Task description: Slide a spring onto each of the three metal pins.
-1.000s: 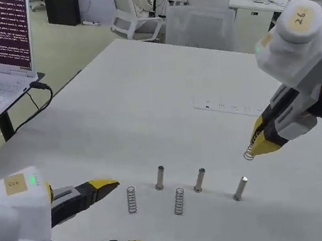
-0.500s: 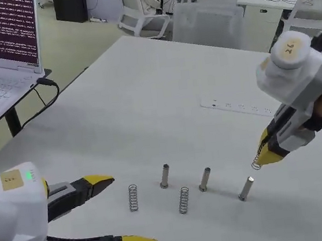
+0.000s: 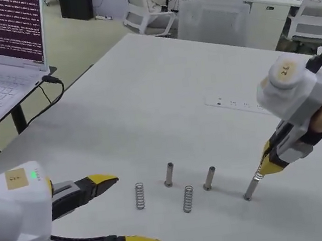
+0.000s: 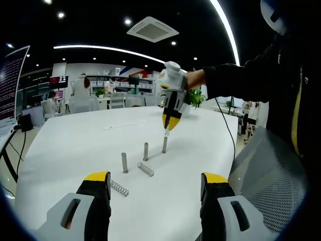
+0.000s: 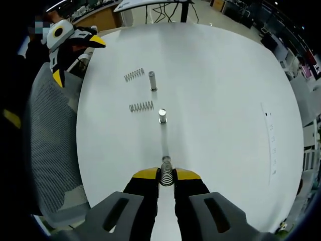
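Note:
Three metal pins stand upright in a row on the white table: the left pin (image 3: 169,174), the middle pin (image 3: 209,178) and the right pin (image 3: 251,187). Two loose springs lie by them, one (image 3: 139,195) beside the left pin, one (image 3: 188,199) between the left and middle pins. My right gripper (image 3: 269,165) is shut on a third spring (image 3: 259,173) (image 5: 166,176), whose lower end meets the top of the right pin (image 5: 164,148). My left gripper (image 3: 125,213) (image 4: 156,178) stays open and empty near the table's front left, apart from the springs (image 4: 146,169).
A laptop (image 3: 0,34) sits on a side stand at the left, with a cable (image 3: 43,105) hanging from it. A white power strip (image 3: 235,103) lies behind the pins. Office chairs (image 3: 209,10) stand past the table's far edge.
My right gripper has come down and left with its spring, from above the right pin to the pin's top. The left gripper has barely moved; the head camera shifted.

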`<act>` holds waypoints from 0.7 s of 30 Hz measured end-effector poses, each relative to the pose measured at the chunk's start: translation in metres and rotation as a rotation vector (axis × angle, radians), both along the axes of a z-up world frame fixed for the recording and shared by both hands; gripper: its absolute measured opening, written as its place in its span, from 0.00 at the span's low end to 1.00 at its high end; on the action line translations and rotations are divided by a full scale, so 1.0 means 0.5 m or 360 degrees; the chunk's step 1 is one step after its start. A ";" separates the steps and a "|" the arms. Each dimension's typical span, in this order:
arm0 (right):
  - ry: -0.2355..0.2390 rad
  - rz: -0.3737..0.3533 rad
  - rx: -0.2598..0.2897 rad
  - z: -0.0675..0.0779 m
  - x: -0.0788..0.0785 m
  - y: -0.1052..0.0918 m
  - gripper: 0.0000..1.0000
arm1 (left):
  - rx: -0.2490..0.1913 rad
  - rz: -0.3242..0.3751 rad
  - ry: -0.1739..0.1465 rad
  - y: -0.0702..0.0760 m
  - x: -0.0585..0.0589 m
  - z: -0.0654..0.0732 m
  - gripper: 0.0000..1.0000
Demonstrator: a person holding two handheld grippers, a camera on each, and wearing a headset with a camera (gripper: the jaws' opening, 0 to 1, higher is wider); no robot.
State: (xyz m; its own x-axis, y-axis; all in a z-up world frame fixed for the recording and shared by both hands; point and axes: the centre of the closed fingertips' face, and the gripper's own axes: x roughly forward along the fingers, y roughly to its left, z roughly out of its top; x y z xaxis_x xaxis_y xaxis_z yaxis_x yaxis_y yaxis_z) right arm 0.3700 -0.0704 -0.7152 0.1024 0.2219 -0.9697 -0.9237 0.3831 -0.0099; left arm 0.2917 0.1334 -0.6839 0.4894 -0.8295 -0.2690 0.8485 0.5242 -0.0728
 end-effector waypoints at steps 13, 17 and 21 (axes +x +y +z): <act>0.0022 0.0007 0.0003 -0.017 0.001 0.008 0.08 | 0.0008 -0.0005 0.0002 -0.001 0.000 -0.003 0.68; 0.0029 0.0009 -0.0005 -0.028 0.000 0.008 0.08 | 0.0012 -0.0009 0.0001 -0.001 -0.001 -0.003 0.68; 0.0027 0.0018 -0.0030 -0.042 0.001 0.005 0.08 | 0.0011 -0.0010 0.0001 -0.001 -0.001 -0.002 0.67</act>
